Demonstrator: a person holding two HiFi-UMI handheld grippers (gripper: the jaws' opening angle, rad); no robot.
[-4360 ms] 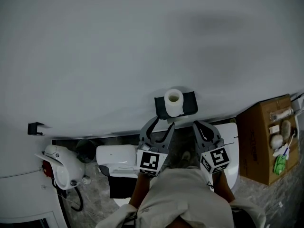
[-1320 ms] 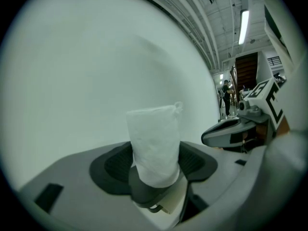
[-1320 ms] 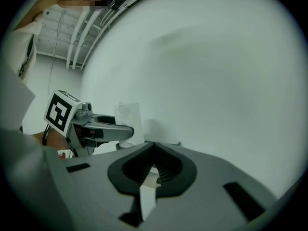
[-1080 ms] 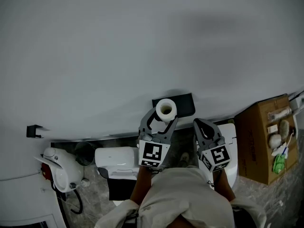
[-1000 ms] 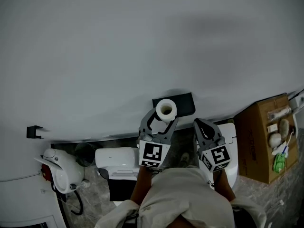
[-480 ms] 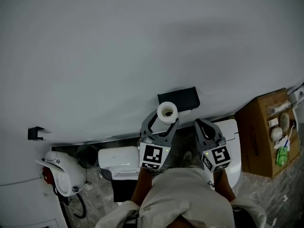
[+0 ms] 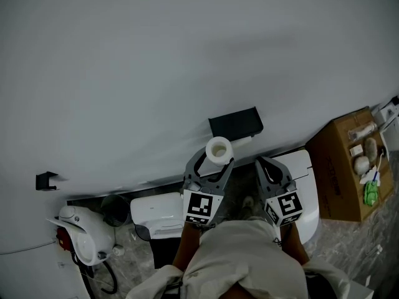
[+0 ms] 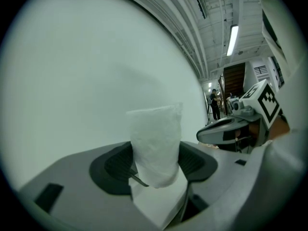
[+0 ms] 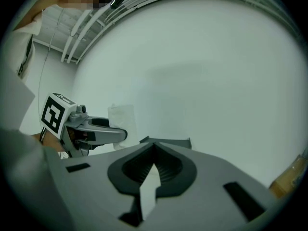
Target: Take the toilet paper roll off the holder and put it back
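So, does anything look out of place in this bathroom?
Only the toilet paper roll. It is off the black holder on the wall and stands upright, clamped in the jaws of the left gripper, just short of the holder. Nothing looks spilled or broken.

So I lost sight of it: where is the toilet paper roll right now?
In the head view the toilet paper roll is at centre, held in the left gripper, just below and clear of the black holder on the wall.
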